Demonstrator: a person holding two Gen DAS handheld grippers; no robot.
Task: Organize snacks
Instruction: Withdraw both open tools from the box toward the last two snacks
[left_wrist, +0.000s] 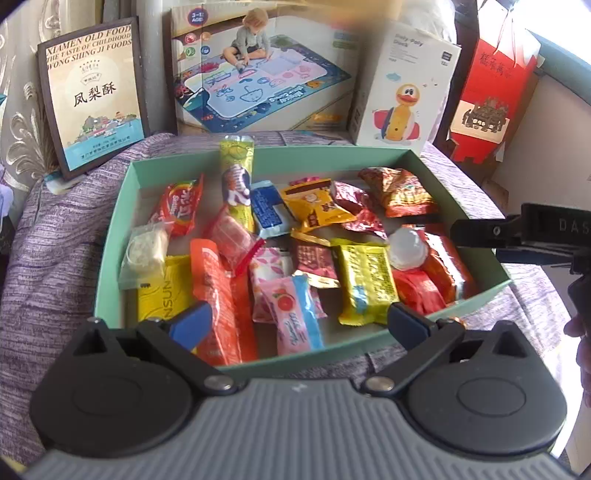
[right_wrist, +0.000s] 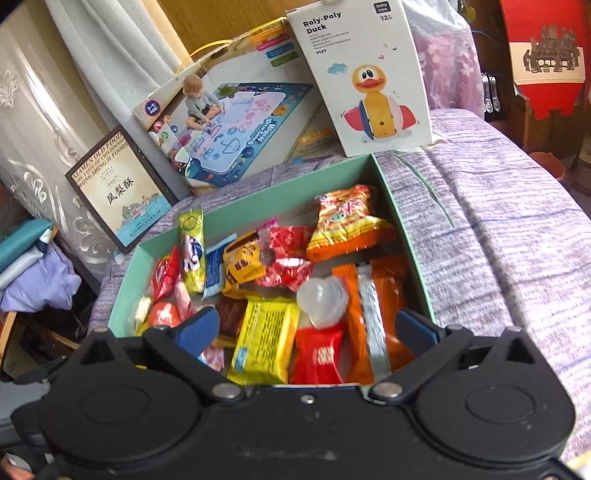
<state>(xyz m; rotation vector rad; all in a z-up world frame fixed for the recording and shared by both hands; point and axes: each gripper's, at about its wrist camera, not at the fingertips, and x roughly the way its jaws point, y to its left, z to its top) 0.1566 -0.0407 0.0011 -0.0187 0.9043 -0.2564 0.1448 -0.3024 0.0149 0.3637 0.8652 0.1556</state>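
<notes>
Left wrist view: the left gripper hovers with jaws spread wide and empty over a green box crowded with snacks on a purple cloth. The right gripper is likewise spread and empty. Picking cleanly likely means singling out one top-lying packet, such as the pink packet, before closing.

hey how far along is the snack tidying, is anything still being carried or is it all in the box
Done: the visible snacks sit inside the green box, among them the yellow packet and the clear round cup. In hand: nothing; the left tool and the right tool are both open and empty above the box. Left: the packets lie jumbled and overlapping, not sorted. No loose snacks show on the purple cloth.
</notes>
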